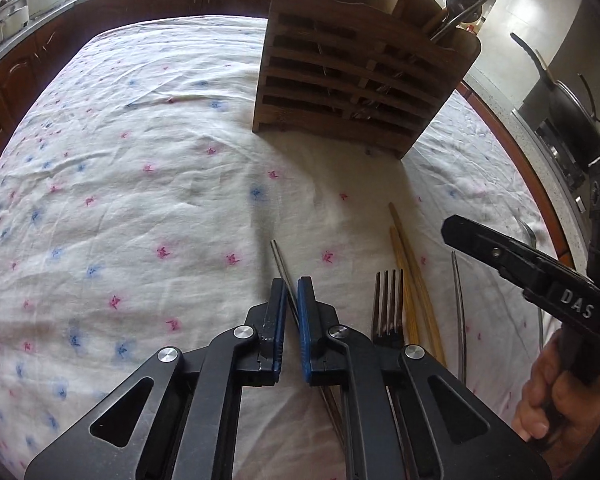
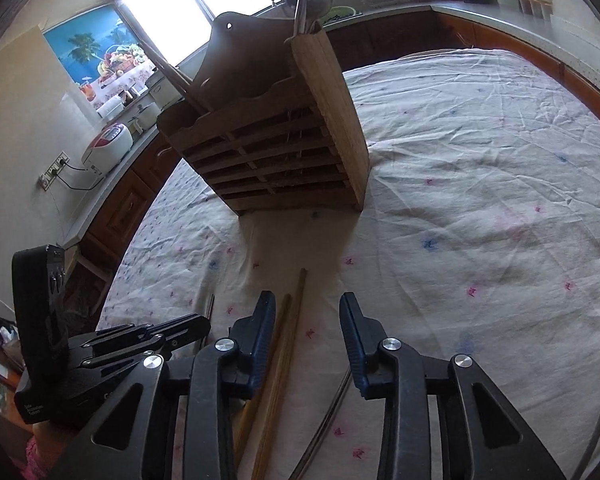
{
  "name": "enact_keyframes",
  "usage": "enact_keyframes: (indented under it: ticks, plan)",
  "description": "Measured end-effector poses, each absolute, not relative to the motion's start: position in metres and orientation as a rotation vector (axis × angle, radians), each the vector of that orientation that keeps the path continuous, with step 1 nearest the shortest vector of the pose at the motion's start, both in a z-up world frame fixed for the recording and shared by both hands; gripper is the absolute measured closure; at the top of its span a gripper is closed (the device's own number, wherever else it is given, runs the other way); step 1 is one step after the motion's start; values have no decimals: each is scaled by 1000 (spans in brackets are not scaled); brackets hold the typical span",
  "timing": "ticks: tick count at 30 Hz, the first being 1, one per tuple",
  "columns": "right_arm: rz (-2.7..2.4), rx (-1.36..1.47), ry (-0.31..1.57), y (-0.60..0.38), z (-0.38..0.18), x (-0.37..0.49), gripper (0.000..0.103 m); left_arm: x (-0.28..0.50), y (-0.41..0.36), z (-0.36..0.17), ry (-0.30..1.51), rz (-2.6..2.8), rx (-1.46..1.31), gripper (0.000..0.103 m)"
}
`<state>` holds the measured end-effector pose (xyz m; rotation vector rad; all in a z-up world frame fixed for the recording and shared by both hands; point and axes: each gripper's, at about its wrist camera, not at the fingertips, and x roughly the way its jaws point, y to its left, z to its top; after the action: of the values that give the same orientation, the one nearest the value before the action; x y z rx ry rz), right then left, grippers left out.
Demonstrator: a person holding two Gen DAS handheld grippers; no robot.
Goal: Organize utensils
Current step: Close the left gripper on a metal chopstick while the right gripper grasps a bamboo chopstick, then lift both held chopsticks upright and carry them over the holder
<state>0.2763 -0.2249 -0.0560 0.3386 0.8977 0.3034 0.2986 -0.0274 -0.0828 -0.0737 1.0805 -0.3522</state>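
left claw pinches metal chopstick; fork lies just beside

Each camera rides on its own gripper and looks steeply down along the fingers, close above the cloth-covered worktop. Both views share the wooden utensil rack ahead of the grippers and the wooden chopsticks lying just beside their fingertips, and each shows the other gripper at its edge.
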Motion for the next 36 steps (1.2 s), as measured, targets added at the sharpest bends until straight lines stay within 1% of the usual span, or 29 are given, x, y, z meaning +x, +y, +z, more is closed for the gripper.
enact_keyframes:
  ticks: [5,7,9,14,17,20,22,28,36]
  plan:
    - [297,253,951,-204,-68,294,83,304,-22,-83,1114,-358,-119,97]
    - [281,215,973,-199,-73,299,90,306,-22,-84,1120,-350,-128,96]
    - [276,176,972,-195,-72,304,91,310,-25,-84,1117,-342,-115,96]
    - [278,22,992,-179,-70,310,90,311,-32,-86,1086,-327,-68,96]
    - [285,-7,987,-179,-70,310,91,309,-35,-87,1069,-328,-36,97]
    - [291,23,984,-186,-70,309,94,308,-34,-88,1068,-330,-39,98]
    - [315,98,989,-195,-69,307,97,307,-31,-86,1068,-331,-53,98]
    - [353,237,931,-217,-47,287,98,295,-11,-56,1004,-349,-139,99]
    - [384,249,802,-220,8,252,98,264,8,-4,898,-381,-199,99]
